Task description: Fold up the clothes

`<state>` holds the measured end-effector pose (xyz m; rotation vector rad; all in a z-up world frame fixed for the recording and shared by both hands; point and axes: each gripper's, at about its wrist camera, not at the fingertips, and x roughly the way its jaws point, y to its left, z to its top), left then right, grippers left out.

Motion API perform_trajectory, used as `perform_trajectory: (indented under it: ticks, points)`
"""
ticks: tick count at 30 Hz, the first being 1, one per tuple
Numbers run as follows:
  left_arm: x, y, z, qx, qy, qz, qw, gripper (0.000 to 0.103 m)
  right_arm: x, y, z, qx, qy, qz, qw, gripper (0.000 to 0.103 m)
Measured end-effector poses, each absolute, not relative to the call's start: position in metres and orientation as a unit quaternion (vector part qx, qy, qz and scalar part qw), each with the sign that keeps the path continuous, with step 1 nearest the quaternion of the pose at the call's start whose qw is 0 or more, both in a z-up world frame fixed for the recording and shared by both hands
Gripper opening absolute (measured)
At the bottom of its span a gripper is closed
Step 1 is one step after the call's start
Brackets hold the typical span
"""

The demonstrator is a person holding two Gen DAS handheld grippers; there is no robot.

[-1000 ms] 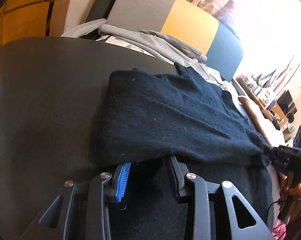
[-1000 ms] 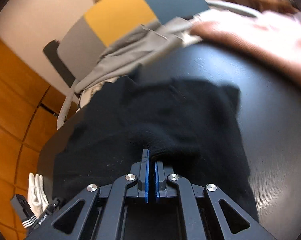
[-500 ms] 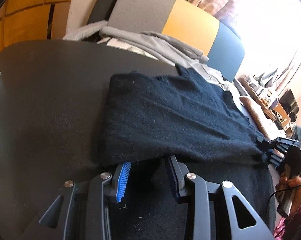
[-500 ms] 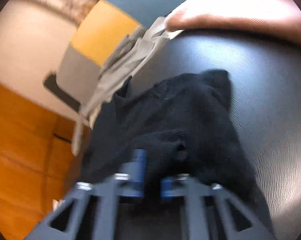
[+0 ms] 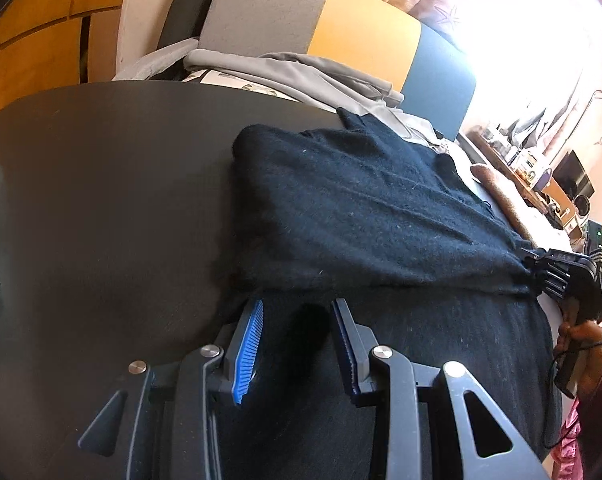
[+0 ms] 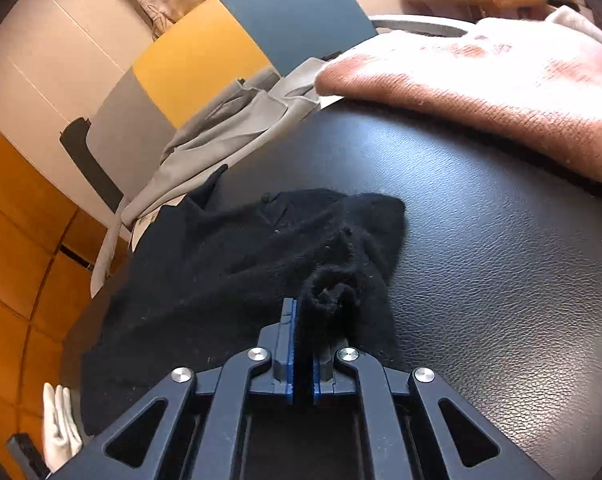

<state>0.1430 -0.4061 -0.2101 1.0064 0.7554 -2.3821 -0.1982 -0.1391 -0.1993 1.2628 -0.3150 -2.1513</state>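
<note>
A black, leather-grained counter [image 6: 501,248] fills most of both views, with orange wood panels [image 5: 33,48] behind it and a chair back [image 5: 333,36] in grey, yellow and blue bands standing at its far edge. Grey clothes [image 5: 301,76] are draped over that edge in front of the chair. A pink knit [image 6: 481,80] lies on the far right part of the counter, apart from the dark garment.

The black sweater [image 5: 361,216] lies on the counter, spread across its middle, with an upper layer folded over a lower one that reaches toward the near edge. Small pale specks of lint dot its knit.

The left claw [image 5: 297,344] stands released, its two blue-ribbed pads spread wide, low over the lower layer of the sweater right at the folded edge. No cloth sits between the pads.

The right claw [image 6: 303,360] is clenched on a bunched corner of the sweater; the knit rises in a dark wad out of the narrow gap between the pads. In the left view this claw [image 5: 541,268] shows at the sweater's right end, pinching the fold's corner, with a hand [image 5: 581,332] below it on the handle.

Something white [image 6: 57,420] lies at the counter's left rim; what it is cannot be told.
</note>
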Motion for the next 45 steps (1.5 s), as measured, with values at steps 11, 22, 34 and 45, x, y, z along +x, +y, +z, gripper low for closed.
perform_trajectory:
  ticks: [11,22,34,45]
  points:
    - [0.18,-0.427,-0.153,0.276,0.296,-0.893,0.196,0.035,-0.168,-0.112,-0.148,0.409,-0.053,-0.87,0.27,0.039]
    - [0.106,-0.415,-0.197,0.402,0.192,-0.875,0.191,0.034,-0.1,-0.186,-0.178,0.405,0.176,-0.823,0.356,0.047]
    - [0.097,-0.376,-0.162,0.374,0.135,-0.902,0.167,0.037,-0.091,-0.162,-0.166,0.401,0.135,-0.819,0.388,0.051]
    - [0.002,-0.354,-0.188,0.428,0.171,-0.887,0.031,0.038,-0.126,-0.231,-0.171,0.414,0.207,-0.768,0.442,0.052]
